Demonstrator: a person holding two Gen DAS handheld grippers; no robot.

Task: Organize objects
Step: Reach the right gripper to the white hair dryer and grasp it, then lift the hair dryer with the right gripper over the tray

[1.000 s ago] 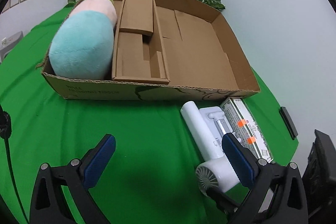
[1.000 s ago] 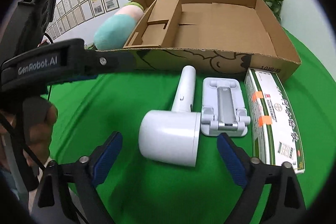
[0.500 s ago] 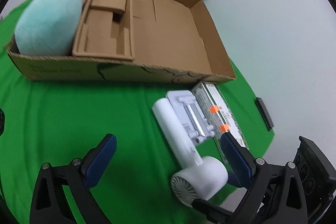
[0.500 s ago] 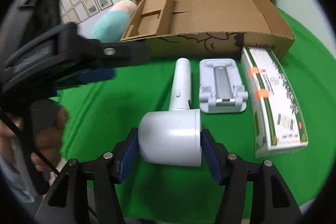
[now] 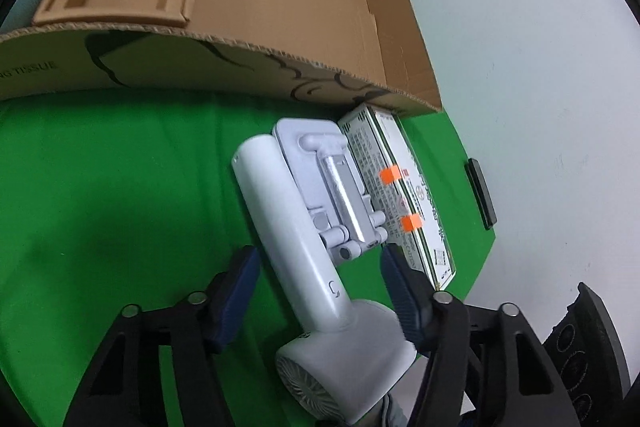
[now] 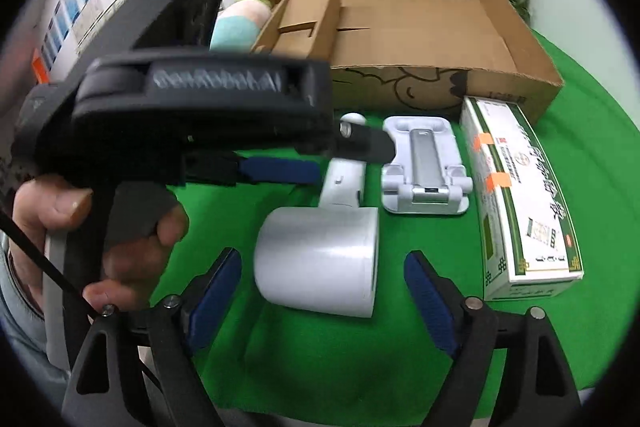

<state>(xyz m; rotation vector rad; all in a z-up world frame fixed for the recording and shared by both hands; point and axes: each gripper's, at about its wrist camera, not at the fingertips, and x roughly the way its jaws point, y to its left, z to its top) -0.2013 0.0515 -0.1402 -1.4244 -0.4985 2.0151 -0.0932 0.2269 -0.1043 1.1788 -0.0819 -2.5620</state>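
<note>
Left wrist view: left gripper (image 5: 316,263) closing astride hair dryer (image 5: 296,239) handle, pads not yet touching, phone stand (image 5: 332,183) touching at 2 o'clock may get nudged; right gripper (image 6: 322,285) opening around dryer head, so it may roll.

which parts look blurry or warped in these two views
Right wrist view: the left gripper crossing the frame is motion-smeared, its logo unreadable; the hair dryer stays sharp. Left wrist view: fisheye bows the cardboard box front edge, and the phone stand is slightly soft.
</note>
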